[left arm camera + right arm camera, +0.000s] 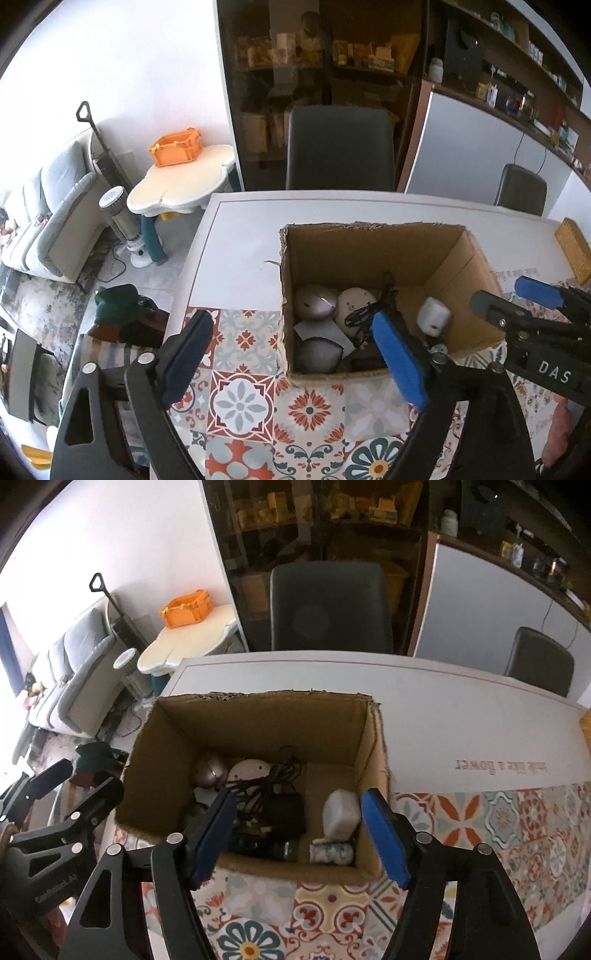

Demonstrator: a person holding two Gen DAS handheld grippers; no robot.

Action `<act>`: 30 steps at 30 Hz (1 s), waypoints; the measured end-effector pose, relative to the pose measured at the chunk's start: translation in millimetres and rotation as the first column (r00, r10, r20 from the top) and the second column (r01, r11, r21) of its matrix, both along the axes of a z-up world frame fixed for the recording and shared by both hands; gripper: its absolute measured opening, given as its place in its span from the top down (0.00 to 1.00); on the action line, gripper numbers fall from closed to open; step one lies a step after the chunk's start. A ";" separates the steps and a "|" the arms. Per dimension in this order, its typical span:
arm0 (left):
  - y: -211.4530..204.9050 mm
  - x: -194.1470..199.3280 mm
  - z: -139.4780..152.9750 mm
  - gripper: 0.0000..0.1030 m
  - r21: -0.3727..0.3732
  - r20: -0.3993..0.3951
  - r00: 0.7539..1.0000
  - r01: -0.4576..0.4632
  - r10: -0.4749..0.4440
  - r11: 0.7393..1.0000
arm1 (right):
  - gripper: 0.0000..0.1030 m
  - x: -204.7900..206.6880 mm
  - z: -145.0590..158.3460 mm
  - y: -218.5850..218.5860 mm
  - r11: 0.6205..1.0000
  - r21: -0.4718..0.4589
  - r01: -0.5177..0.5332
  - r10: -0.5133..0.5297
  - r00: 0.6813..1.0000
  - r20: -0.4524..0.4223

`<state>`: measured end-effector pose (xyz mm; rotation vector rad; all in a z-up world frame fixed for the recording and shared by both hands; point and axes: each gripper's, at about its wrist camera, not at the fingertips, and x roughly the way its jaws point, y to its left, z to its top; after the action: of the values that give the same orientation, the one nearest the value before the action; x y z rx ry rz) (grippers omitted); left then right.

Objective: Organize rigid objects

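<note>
Over the box [258,734] on the table [461,716], your left gripper [295,354] and right gripper [299,834] both stood wide and empty. Gadgets, cables [269,779] and a white adapter [341,814] lay inside; drop-off looked finished, so you would next need another item.

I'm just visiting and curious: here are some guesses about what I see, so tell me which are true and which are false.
1. The cardboard box is empty. False: it holds round shells, a tangled black cable and a small white device.
2. Both grippers are open and hold nothing. True: the left gripper and right gripper show bare blue pads.
3. The box stands on the floor. False: it stands on the white table, partly on a patterned mat.
4. An orange crate sits on a small side table. True.
5. The box's flaps are closed. False: its top is open.
</note>
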<state>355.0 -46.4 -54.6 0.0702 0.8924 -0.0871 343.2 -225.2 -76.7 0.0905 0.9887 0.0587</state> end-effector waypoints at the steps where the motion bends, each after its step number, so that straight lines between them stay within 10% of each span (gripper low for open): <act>1: 0.9 -5.2 3.7 0.09 -0.004 0.010 1.000 0.000 0.000 1.000 | 0.27 -5.8 3.8 0.0 1.000 -0.003 0.004 -0.004 1.000 0.009; 30: 16.0 -188.0 105.5 0.00 0.004 0.366 0.931 -0.003 0.002 1.000 | 0.06 -197.8 113.2 5.8 0.992 -0.060 0.108 -0.081 0.936 0.342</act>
<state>167.0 -30.4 50.9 0.0865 0.5186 -0.0666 145.4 -219.4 36.5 0.0537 0.6394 -0.0523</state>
